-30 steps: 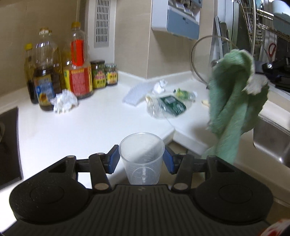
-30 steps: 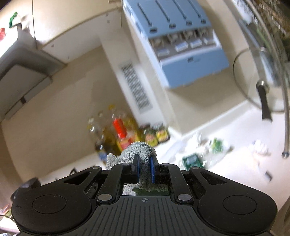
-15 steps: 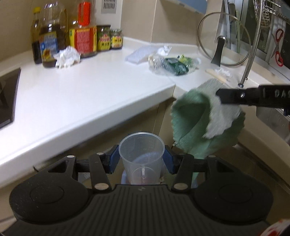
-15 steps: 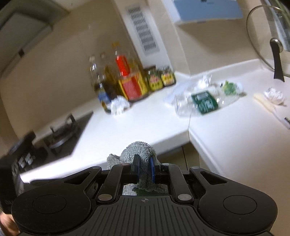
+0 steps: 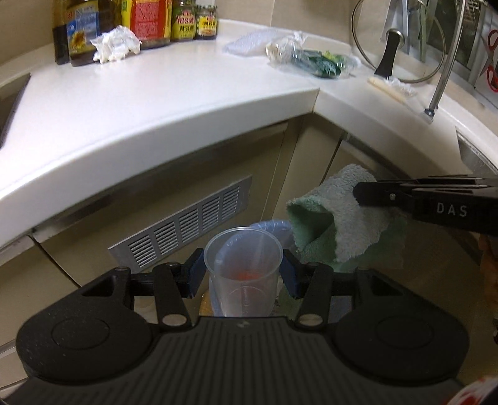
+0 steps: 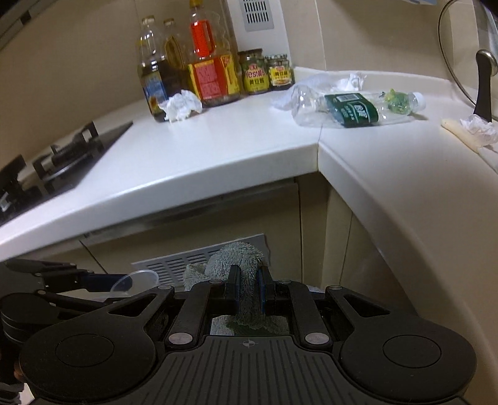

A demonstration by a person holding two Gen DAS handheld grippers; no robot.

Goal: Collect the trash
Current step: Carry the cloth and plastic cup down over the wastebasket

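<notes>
In the left wrist view the left gripper [image 5: 243, 274] grips a clear plastic cup [image 5: 243, 271] at the bottom centre of the frame, its blue pads pressed to the cup's two sides. The cup stands upright with something orange showing through its base, and a pale blue rim [image 5: 274, 227] shows just behind it. To the right of the cup hangs a green cloth [image 5: 339, 218], pinched by the right gripper [image 5: 358, 191], which enters from the right edge. The right wrist view confirms this: the right gripper's jaws are nearly closed on a fold of the cloth at lower centre, and the cup and left gripper appear at the lower left.

Both grippers sit below the edge of the white counter [image 5: 155, 102], in front of beige cabinet doors and a metal vent grille [image 5: 183, 227].

On the counter, across the upper part of the frame, lie a crumpled white paper [image 5: 115, 43] touching the bottles and jars [image 5: 149, 21] at the upper left, a crushed plastic bottle with a green label [image 5: 314, 60] at upper centre, and a small crumpled wrapper [image 5: 396, 84] near a glass pot lid [image 5: 395, 40] at the upper right. A stove [image 6: 53, 162] shows at the left of the right wrist view.
</notes>
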